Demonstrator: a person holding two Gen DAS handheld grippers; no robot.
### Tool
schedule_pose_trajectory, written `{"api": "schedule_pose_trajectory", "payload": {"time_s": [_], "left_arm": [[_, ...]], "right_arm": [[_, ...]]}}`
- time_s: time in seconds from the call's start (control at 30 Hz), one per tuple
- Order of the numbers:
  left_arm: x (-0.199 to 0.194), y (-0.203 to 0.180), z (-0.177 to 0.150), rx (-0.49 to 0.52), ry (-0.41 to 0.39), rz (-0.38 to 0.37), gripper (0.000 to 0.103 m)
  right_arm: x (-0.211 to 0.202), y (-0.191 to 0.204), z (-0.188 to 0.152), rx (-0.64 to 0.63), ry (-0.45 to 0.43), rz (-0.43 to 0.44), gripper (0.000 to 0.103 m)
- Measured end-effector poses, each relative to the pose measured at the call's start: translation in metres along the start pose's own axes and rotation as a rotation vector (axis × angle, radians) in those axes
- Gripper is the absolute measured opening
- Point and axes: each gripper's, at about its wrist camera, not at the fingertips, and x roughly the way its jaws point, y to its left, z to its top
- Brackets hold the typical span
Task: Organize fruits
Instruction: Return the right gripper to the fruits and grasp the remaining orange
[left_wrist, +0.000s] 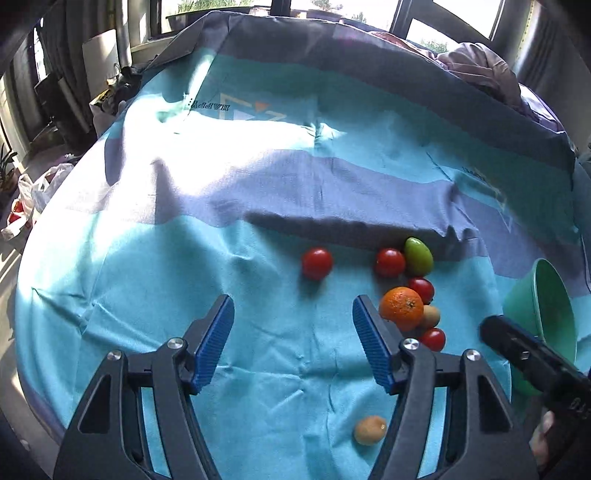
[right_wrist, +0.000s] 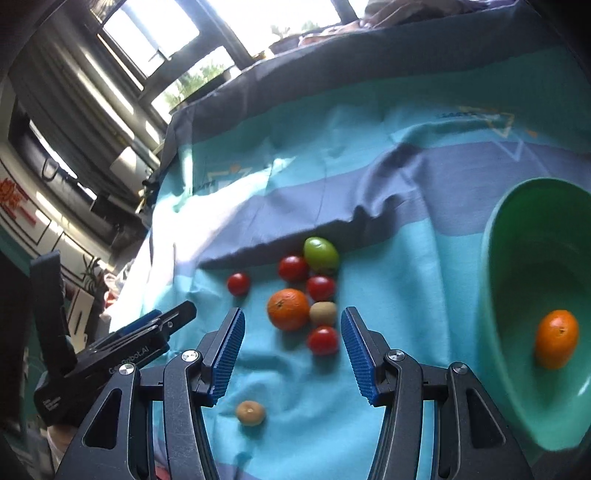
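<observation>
Fruit lies on a blue cloth: an orange (left_wrist: 402, 307) (right_wrist: 288, 308), a green fruit (left_wrist: 418, 255) (right_wrist: 320, 253), several red tomatoes (left_wrist: 317, 263) (right_wrist: 238, 283), a small brown fruit (right_wrist: 323, 312) and another one apart, nearer me (left_wrist: 370, 429) (right_wrist: 250, 412). A green bowl (right_wrist: 517, 369) (left_wrist: 546, 295) at the right holds a second orange (right_wrist: 557, 339). My left gripper (left_wrist: 293, 343) is open and empty, left of the orange. My right gripper (right_wrist: 291, 354) is open and empty, just short of the cluster.
The cloth (left_wrist: 258, 206) covers a table with a raised fold (left_wrist: 351, 225) behind the fruit. Bunched fabric (left_wrist: 476, 70) lies at the far right. Bags (left_wrist: 26, 203) sit on the floor to the left. Windows are behind.
</observation>
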Motion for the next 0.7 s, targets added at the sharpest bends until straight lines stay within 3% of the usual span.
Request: {"api": "schedule_pose_trajectory", "payload": {"time_s": [0.17, 0.4, 0.5, 0.7], "left_arm": [[0.001, 0.014, 0.003, -0.035, 0.009, 0.010, 0.067], [-0.001, 0.018, 0.005, -0.043, -0.002, 0.032, 0.067], [-0.001, 0.020, 0.006, -0.054, -0.007, 0.038, 0.067], [-0.002, 0.019, 0.006, -0.045, -0.005, 0.025, 0.067]], "right_arm": [[0.058, 0.024, 0.001, -0.068, 0.139, -0.074, 0.055], [0.090, 0.039, 0.003, -0.165, 0.171, -0.223, 0.052], [0.103, 0.033, -0.001, -0.148, 0.202, -0.216, 0.049], [0.093, 0.037, -0.002, -0.177, 0.180, -0.226, 0.044]]}}
